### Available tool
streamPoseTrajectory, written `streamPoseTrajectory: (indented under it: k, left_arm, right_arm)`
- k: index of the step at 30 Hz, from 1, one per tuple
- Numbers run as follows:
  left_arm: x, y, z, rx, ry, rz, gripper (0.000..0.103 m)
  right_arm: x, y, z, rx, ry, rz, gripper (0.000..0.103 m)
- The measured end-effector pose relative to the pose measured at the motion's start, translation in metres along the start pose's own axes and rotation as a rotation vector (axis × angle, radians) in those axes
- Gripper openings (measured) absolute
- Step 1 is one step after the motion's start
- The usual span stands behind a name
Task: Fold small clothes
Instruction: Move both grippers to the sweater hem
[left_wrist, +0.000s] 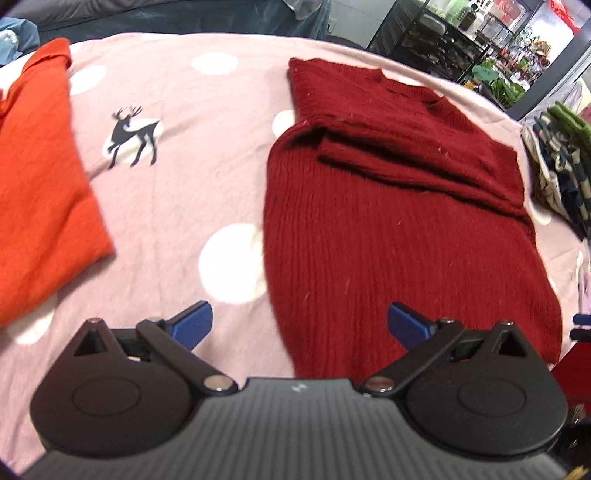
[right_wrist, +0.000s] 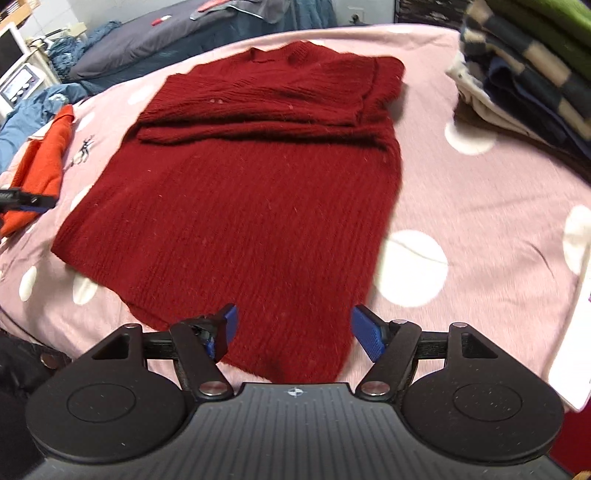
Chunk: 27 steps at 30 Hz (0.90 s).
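Note:
A dark red knitted sweater (left_wrist: 399, 206) (right_wrist: 251, 206) lies flat on the pink dotted bedspread (left_wrist: 177, 192) (right_wrist: 480, 206), neck at the far end, both sleeves folded across its chest. My left gripper (left_wrist: 299, 326) hovers open above the sweater's near left hem corner, one blue pad over the bedspread, the other over the knit, nothing between them. My right gripper (right_wrist: 291, 332) is open above the near hem, nothing held. The tip of the left gripper (right_wrist: 26, 201) shows at the left edge of the right wrist view.
A folded orange garment (left_wrist: 40, 177) (right_wrist: 40, 162) lies left of the sweater. A pile of folded clothes (left_wrist: 561, 155) (right_wrist: 532, 70), green and striped, sits at the right. A white sheet edge (right_wrist: 576, 332) lies at the near right. Shelves and dark bedding stand beyond.

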<state>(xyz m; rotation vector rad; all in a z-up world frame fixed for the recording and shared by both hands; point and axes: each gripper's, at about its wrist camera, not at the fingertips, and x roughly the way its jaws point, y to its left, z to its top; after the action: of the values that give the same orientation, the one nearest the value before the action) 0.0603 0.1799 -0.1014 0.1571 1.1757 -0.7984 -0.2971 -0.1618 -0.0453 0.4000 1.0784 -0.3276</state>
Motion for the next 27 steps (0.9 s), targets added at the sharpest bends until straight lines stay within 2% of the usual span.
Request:
streamPoseTrajectory:
  k: [3, 6, 8, 11, 15, 22, 27]
  left_arm:
    - [0.003, -0.006, -0.005, 0.043, 0.023, 0.023, 0.103]
    - [0.003, -0.021, -0.006, 0.125, 0.000, -0.014, 0.103]
    - [0.006, -0.028, -0.007, 0.146, 0.000, -0.023, 0.103]
    - [0.012, -0.031, -0.010, 0.159, -0.017, 0.049, 0.103]
    - [0.012, -0.023, -0.012, 0.112, -0.058, 0.053, 0.103]
    - [0.023, -0.027, -0.022, 0.127, 0.018, 0.053, 0.103]
    - [0.031, -0.031, -0.031, 0.084, 0.080, -0.066, 0.103]
  right_arm:
    - [0.004, 0.000, 0.000, 0.040, 0.002, -0.002, 0.103]
    - [0.008, 0.008, 0.001, 0.021, -0.003, -0.010, 0.103]
    - [0.011, 0.014, 0.000, 0.001, -0.007, -0.028, 0.103]
    - [0.011, 0.015, -0.003, 0.004, -0.011, -0.052, 0.103]
    - [0.010, 0.013, -0.004, 0.031, -0.008, -0.058, 0.103]
    - [0.014, 0.007, -0.008, 0.091, 0.007, -0.056, 0.103]
    - [0.016, 0.002, -0.013, 0.121, 0.023, -0.058, 0.103]
